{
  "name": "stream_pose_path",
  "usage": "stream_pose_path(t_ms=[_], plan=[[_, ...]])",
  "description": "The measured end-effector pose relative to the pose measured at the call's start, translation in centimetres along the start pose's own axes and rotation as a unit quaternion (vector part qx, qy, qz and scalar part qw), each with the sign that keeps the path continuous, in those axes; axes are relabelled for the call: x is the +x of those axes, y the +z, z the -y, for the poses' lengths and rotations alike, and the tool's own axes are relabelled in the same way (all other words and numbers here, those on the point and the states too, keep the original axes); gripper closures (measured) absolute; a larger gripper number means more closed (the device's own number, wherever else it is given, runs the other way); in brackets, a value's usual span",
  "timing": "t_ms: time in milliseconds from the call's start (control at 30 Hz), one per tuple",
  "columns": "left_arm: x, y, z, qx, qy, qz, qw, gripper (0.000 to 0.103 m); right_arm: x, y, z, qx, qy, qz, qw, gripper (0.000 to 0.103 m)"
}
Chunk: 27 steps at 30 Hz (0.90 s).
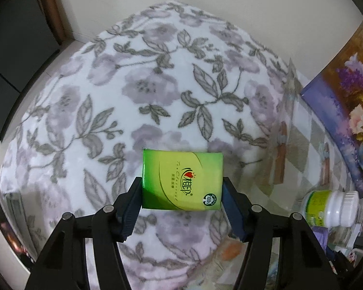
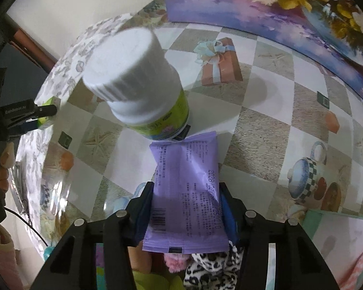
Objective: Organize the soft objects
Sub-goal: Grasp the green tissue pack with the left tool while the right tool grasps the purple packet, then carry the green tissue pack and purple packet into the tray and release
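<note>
The left gripper (image 1: 182,193) pinched the green tissue pack (image 1: 182,180) above the floral cushion (image 1: 157,84); the right gripper (image 2: 185,207) pinched the purple wipes pack (image 2: 185,193), its long axis pointing toward the bottle (image 2: 142,82).

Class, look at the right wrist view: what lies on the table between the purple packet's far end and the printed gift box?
The white bottle stands there, just beyond the purple packet held by the right gripper, before the gift box print.

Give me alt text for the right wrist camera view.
The right gripper clamps a purple packet above a checkered tablecloth. A white-capped bottle stands just beyond it, and a floral painting leans behind.
</note>
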<state>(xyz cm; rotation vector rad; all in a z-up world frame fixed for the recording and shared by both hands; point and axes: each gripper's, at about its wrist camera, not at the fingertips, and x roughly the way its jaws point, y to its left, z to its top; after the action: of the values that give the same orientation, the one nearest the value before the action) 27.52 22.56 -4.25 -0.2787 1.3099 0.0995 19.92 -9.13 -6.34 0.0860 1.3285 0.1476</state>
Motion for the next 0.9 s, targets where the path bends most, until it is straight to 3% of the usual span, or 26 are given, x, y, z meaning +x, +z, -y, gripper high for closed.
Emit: stream_pose_path(t_ms=[167, 267, 367, 600, 900], plan=[[-3.7, -1.9, 0.3, -0.015, -0.011, 0.018, 0.9997, 0.039, -2.6, -1.0, 0.9, 0.018, 0.005, 0.014, 1.000, 0.049], [-6.1, -3.8, 1.0, -0.013, -0.035, 0.031, 0.9988, 0.039, -4.6, -2.3, 1.1, 0.029, 0.004, 0.027, 0.999, 0.049], [-8.5, -6.2, 1.8, -0.019, -0.068, 0.044, 0.9965, 0.038, -6.6, -3.8, 1.4, 0.041, 0.001, 0.040, 0.998, 0.049], [-13.3, -12.3, 4.6, -0.014, -0.107, 0.084, 0.9906, 0.038, -11.4, -8.0, 3.0, 0.080, -0.019, 0.084, 0.993, 0.049], [-16.5, -19.4, 10.4, 0.024, -0.119, 0.110, 0.9865, 0.038, -16.5, -13.3, 4.8, 0.119, -0.031, 0.138, 0.983, 0.049]])
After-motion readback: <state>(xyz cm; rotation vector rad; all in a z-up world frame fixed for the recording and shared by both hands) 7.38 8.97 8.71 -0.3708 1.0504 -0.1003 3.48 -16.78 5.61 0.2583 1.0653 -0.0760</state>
